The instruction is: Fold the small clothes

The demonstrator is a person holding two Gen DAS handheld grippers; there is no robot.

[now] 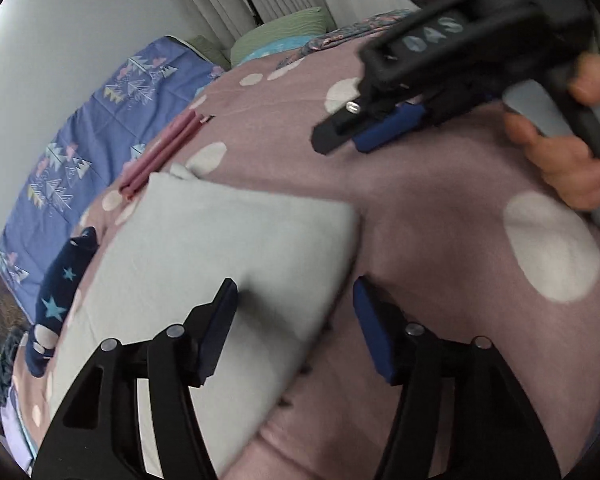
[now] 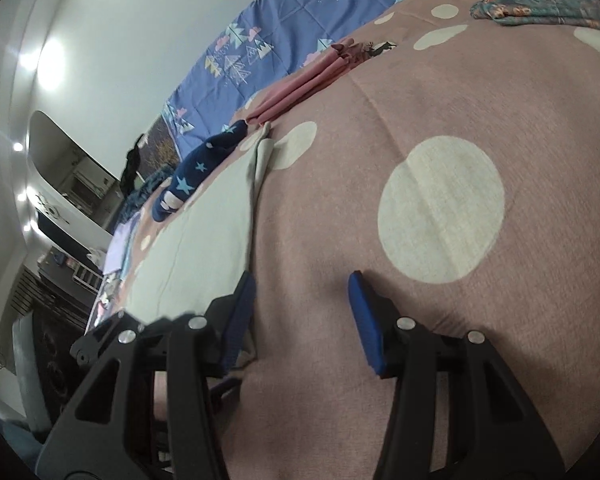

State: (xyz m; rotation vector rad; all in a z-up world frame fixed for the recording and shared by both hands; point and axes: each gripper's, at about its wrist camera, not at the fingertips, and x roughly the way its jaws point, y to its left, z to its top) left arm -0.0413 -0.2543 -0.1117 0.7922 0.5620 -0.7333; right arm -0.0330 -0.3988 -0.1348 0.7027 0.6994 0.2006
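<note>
Left wrist view: the left gripper (image 1: 296,292) is seen with its blue-padded jaws spread wide, nothing held between them. Its left finger lies over the near corner of a folded pale grey-green garment (image 1: 204,264), while the right finger stands over the bare mauve bedspread (image 1: 420,200) printed with pale dots. The garment is spread flat on the bedspread. At its far edge a folded pink garment (image 1: 160,156) is laid, and to its left a navy star-print garment (image 1: 60,280) is bunched at the bed's edge. A blue quilt (image 1: 80,128) with a tree pattern is seen beyond. In the upper right, the right gripper (image 1: 352,136) is held by a hand (image 1: 560,152) above the bedspread; whether its jaws are parted cannot be told from this angle.

Right wrist view: the right gripper (image 2: 302,292) is shown with jaws wide apart and empty, over the bedspread (image 2: 340,200) just beside the edge of the pale garment (image 2: 204,232). The pink garment (image 2: 300,88) and navy garment (image 2: 200,160) are seen farther off.
</note>
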